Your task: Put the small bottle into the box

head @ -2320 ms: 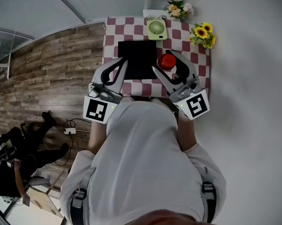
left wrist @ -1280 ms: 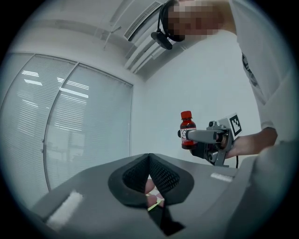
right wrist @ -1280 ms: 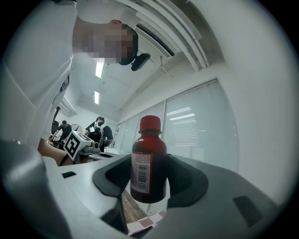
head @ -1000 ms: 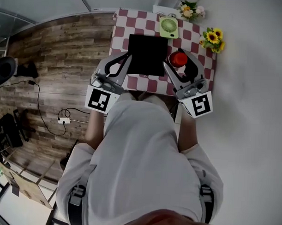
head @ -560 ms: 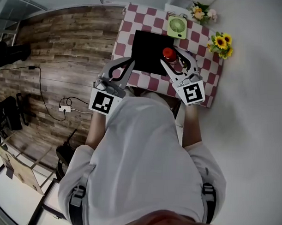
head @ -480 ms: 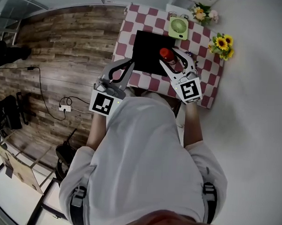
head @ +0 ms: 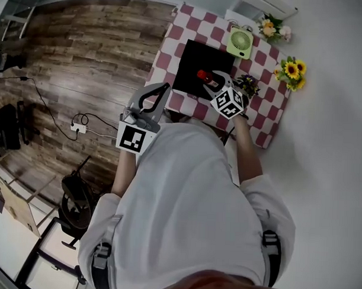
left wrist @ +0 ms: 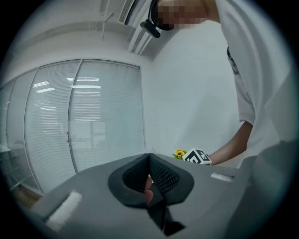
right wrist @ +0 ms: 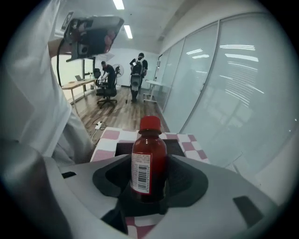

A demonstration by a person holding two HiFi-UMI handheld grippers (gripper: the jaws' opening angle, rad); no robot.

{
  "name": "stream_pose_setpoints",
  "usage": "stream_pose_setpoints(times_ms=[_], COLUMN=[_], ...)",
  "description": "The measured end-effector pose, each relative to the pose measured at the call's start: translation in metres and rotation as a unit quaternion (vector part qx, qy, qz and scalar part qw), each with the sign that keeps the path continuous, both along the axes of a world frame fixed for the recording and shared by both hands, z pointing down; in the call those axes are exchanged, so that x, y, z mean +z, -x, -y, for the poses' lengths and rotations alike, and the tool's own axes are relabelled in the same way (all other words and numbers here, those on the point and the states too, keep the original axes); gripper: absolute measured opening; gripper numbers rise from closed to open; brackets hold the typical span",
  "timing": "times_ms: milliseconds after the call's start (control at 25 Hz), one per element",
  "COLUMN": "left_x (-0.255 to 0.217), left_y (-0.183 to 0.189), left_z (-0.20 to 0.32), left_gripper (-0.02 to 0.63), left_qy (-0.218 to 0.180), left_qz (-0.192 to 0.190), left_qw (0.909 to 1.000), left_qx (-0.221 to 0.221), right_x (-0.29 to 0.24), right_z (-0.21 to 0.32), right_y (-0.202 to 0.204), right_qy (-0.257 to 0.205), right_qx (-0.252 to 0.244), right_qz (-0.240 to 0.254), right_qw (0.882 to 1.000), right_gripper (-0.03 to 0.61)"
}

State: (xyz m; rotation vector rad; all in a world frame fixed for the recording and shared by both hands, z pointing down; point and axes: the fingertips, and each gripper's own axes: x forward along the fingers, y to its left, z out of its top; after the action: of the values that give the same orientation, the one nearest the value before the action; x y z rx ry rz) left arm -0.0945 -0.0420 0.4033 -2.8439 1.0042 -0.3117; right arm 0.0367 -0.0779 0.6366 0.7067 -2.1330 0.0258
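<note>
Since the earlier frames the right gripper had carried the small bottle leftward, off the chequered cloth and over the box. At the left, the left gripper hung by the table's near-left corner, its ribbed dark pads pressed tip to tip, with no object seen in them. Next came the box — flat, square, matt black. Over its near right part the bottle, translucent dark red with a red screw cap and a white barcode label, sat clamped by its body between the right gripper's widely spread jaws — cap tipped left.
</note>
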Motion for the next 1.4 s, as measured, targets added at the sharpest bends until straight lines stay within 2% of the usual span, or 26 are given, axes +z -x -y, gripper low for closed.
stream_pose_setpoints(times_ms=[280,480,880,1160,1400], left_x=[0.000,0.001,0.004,0.003,0.003], left_y=[0.017,0.020,0.013,0.016,0.016], left_z=[0.001,0.004,0.003,0.005,0.004], left_gripper=[0.000,0.000,0.000,0.000,0.000], left_qy=[0.005,0.004,0.011,0.011,0.013], left_qz=[0.009,0.016,0.024,0.031,0.032], left_qw=[0.9995,0.9991,0.9987,0.9983,0.9982], left_qx=[-0.031,-0.039,-0.043,-0.049,-0.049], right_x=[0.063,0.101,0.149,0.171,0.184], right_z=[-0.010,-0.019,-0.019,-0.024,-0.028], right_y=[0.015,0.014,0.006,0.010,0.011], right_qy=[0.047,0.100,0.166,0.197,0.211], right_qx=[-0.054,-0.081,-0.093,-0.105,-0.109], right_qz=[-0.051,-0.082,-0.151,-0.180,-0.191], right_qw=[0.996,0.988,0.970,0.958,0.953], right_gripper=[0.221,0.221,0.221,0.222,0.222])
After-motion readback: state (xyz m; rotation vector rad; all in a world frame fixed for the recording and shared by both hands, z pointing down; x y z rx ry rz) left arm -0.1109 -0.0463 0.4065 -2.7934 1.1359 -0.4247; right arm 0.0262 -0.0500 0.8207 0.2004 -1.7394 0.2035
